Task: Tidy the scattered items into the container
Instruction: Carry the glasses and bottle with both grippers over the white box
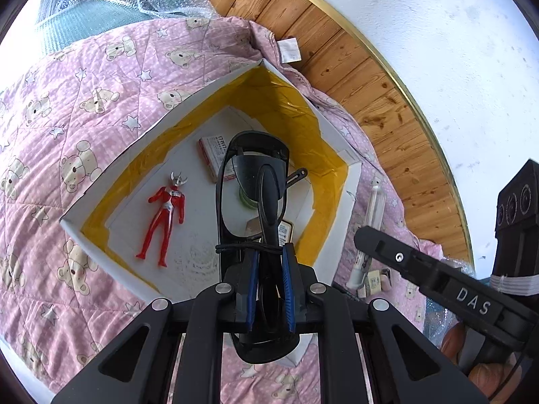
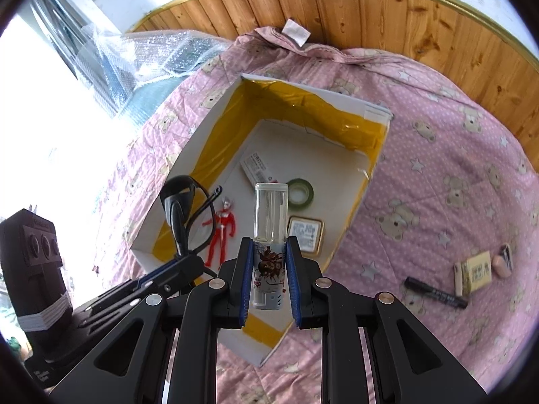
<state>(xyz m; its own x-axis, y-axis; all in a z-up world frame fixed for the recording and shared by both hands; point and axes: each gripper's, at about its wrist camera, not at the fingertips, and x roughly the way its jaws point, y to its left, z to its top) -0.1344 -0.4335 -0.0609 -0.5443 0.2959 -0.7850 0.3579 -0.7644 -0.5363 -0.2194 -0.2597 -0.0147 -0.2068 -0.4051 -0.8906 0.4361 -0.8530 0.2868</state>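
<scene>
left gripper (image 1: 269, 279) clamped on folded black glasses (image 1: 256, 175) above white box (image 1: 111, 165), red toy figure (image 1: 165, 212) inside at 9 o'clock, small booklet (image 1: 212, 155) at 12, right gripper (image 1: 434, 276) at 3 o'clock, pink bear quilt (image 1: 67, 107) beneath

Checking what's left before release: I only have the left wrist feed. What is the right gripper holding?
Observer: The right gripper is shut on a lighter with a clear upper half, held over the box.
Operator: Anything still on the quilt?
Observer: Yes: a black marker, a small yellowish box and a small pinkish item, all to the right of the box.
Operator: That round thing behind my glasses?
Observer: A green tape roll, lying flat on the box floor.
</scene>
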